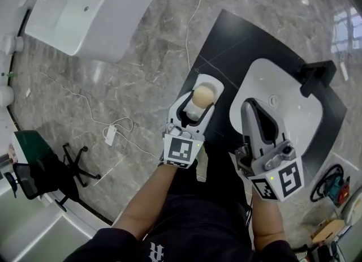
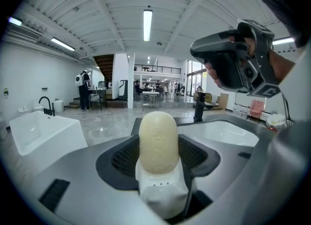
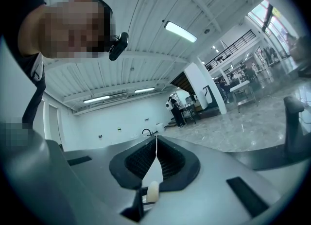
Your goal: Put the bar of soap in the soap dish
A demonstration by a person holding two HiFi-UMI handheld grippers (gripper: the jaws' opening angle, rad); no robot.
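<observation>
A cream oval bar of soap point(image 1: 204, 94) stands upright between the jaws of my left gripper point(image 1: 202, 88), which is shut on it. In the left gripper view the bar of soap point(image 2: 158, 140) fills the middle, above a white part of the gripper. It is held over the left edge of a black counter point(image 1: 226, 43). My right gripper point(image 1: 253, 104) hovers over a white basin point(image 1: 297, 120), its jaws shut with nothing between them; the closed seam of the right gripper point(image 3: 156, 152) shows in its own view. I cannot make out a soap dish in any view.
A black tap point(image 1: 315, 75) stands at the basin's far right. A separate white basin unit point(image 1: 85, 12) sits on the marble floor at top left. A power strip point(image 1: 110, 135) with cables and an office chair point(image 1: 65, 170) lie to the left.
</observation>
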